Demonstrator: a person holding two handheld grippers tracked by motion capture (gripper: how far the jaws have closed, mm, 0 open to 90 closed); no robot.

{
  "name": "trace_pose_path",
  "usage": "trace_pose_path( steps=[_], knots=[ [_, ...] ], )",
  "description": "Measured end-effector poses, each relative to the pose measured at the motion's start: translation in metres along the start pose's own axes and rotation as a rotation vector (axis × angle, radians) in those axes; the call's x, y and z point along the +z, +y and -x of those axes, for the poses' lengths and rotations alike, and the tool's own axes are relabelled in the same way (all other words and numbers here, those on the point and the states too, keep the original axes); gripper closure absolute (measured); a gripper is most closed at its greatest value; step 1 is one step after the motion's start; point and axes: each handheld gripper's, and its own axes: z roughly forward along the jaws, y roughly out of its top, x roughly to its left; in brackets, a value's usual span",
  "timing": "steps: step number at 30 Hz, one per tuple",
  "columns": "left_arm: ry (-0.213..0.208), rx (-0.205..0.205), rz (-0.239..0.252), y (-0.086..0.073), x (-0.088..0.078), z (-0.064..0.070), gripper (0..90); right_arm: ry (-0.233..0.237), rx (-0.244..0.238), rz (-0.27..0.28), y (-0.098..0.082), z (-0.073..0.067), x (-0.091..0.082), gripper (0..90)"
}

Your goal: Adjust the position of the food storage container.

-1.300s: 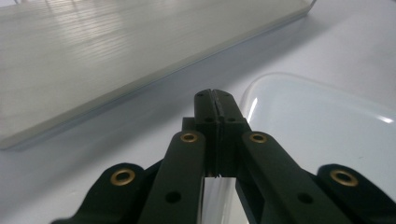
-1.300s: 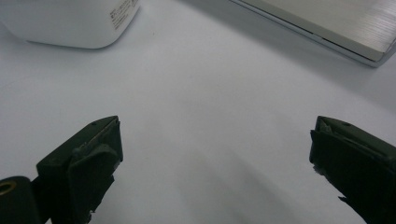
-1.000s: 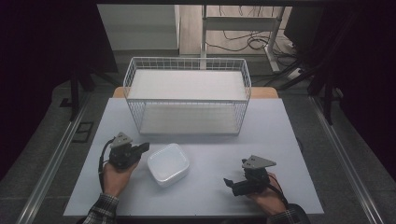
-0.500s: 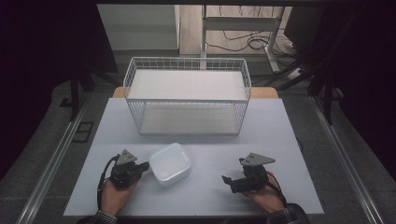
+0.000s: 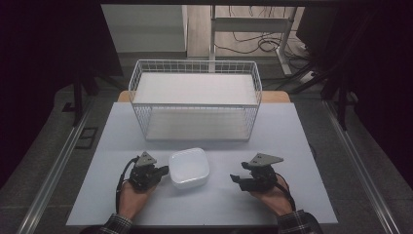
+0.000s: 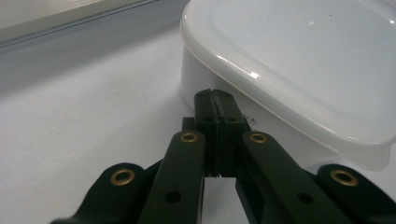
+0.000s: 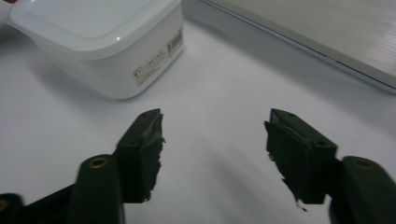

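Observation:
A white lidded plastic container (image 5: 189,167) sits on the white table near its front edge. My left gripper (image 5: 163,170) lies just left of it, jaws pressed together with nothing between them, tips close to the container's side wall (image 6: 205,79). In the left gripper view the shut tips (image 6: 215,99) almost touch that wall below the lid's rim. My right gripper (image 5: 237,179) rests to the container's right, jaws wide apart and empty. In the right gripper view the container (image 7: 100,42) with its printed label stands ahead to the left of the open gripper (image 7: 214,133).
A white wire basket (image 5: 195,98) stands at the back of the table (image 5: 302,146), behind the container. Its base (image 7: 327,32) runs along the upper right of the right gripper view. Beyond the table are a dark floor, cables and a metal frame.
My left gripper has pulled back toward the front edge and now lies low beside the container. The right gripper has shifted only slightly. The container has stayed put.

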Motion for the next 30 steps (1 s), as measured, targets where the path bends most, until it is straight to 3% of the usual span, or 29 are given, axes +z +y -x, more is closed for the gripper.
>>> trace_pose_path(
  steps=[1, 7, 19, 25, 28, 30],
  knots=[
    [-0.011, 0.004, 0.003, 0.002, 0.002, 0.002, 89.9, 0.009, -0.005, -0.011, 0.002, 0.001, 0.003, 43.3],
    [-0.029, 0.028, 0.005, 0.007, 0.009, 0.007, 89.9, 0.036, -0.026, -0.030, 0.010, 0.000, 0.014, 52.1],
    [-0.052, 0.059, 0.019, 0.020, 0.023, 0.016, 90.0, 0.083, -0.059, -0.051, 0.022, -0.006, 0.031, 83.4],
    [-0.066, 0.071, 0.020, 0.020, 0.024, 0.018, 89.9, 0.093, -0.069, -0.066, 0.020, -0.008, 0.030, 85.1],
    [-0.051, 0.080, 0.020, 0.020, 0.023, 0.017, 88.8, 0.083, -0.079, -0.065, 0.020, -0.009, 0.029, 83.9],
    [-0.035, 0.077, 0.029, 0.019, 0.017, 0.014, 85.0, 0.061, -0.083, -0.052, 0.020, -0.008, 0.026, 78.3]
  ],
)
